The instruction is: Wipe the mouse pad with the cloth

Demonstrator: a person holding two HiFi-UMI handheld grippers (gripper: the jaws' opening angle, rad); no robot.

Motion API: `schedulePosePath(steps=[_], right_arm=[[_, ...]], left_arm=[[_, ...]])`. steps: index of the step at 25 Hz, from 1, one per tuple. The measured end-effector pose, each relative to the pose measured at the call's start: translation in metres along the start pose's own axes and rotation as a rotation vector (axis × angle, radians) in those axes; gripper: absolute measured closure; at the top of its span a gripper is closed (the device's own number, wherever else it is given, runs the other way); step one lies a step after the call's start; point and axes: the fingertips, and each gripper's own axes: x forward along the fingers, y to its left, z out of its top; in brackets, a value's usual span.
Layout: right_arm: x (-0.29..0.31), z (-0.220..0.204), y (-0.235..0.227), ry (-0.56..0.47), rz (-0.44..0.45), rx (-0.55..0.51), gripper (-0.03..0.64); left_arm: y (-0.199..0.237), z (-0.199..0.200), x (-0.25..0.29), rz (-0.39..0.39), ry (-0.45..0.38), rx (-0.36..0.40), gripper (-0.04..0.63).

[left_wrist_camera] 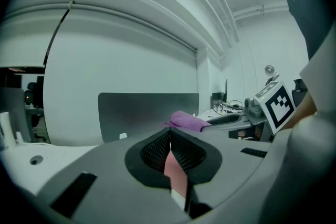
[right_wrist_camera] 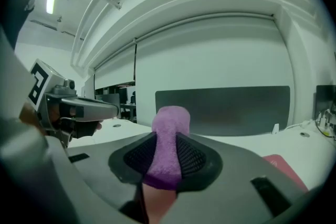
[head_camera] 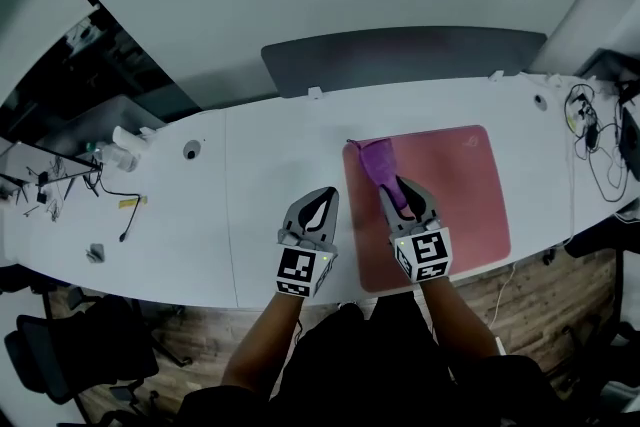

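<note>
A pink mouse pad [head_camera: 450, 215] lies on the white table [head_camera: 250, 205], right of centre. A purple cloth [head_camera: 378, 161] lies in a strip on the pad's near-left part. My right gripper [head_camera: 403, 187] is shut on the cloth's near end, low over the pad. In the right gripper view the cloth [right_wrist_camera: 168, 149] sticks up between the shut jaws, with a bit of pad [right_wrist_camera: 286, 169] at the right. My left gripper [head_camera: 321, 197] is shut on nothing, just left of the pad's left edge. The left gripper view shows the cloth [left_wrist_camera: 186, 120] ahead.
A dark grey panel [head_camera: 400, 57] stands along the table's far edge. Cables [head_camera: 592, 135] lie at the right end, and small clutter with a cord [head_camera: 112, 160] at the left. A dark chair [head_camera: 70, 355] stands on the wooden floor near left.
</note>
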Motion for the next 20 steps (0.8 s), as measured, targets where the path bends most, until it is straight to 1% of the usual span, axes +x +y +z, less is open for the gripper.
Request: schedulePosePath(steps=[3, 5, 7, 12, 14, 17, 20], right_arm=[[0.020, -0.016, 0.000, 0.045, 0.021, 0.011, 0.492], [0.034, -0.025, 0.002, 0.069, 0.035, 0.021, 0.493], [0.049, -0.034, 0.002, 0.101, 0.050, 0.021, 0.494], [0.077, -0.063, -0.003, 0.200, 0.073, 0.029, 0.494], [0.084, -0.073, -0.005, 0.234, 0.087, 0.018, 0.492], [0.093, -0.086, -0.005, 0.286, 0.109, -0.007, 0.492], [0.101, -0.098, -0.002, 0.335, 0.112, -0.024, 0.492]], left_arm=[[0.004, -0.013, 0.005, 0.017, 0.029, -0.031, 0.574], [0.005, -0.023, 0.009, 0.013, 0.056, -0.045, 0.574], [0.009, -0.029, 0.015, 0.012, 0.078, -0.045, 0.574], [0.018, -0.037, 0.027, 0.041, 0.109, -0.031, 0.574], [0.025, -0.045, 0.030, 0.063, 0.129, -0.031, 0.574], [0.039, -0.059, 0.030, 0.099, 0.164, -0.060, 0.574], [0.045, -0.070, 0.028, 0.110, 0.193, -0.084, 0.574]])
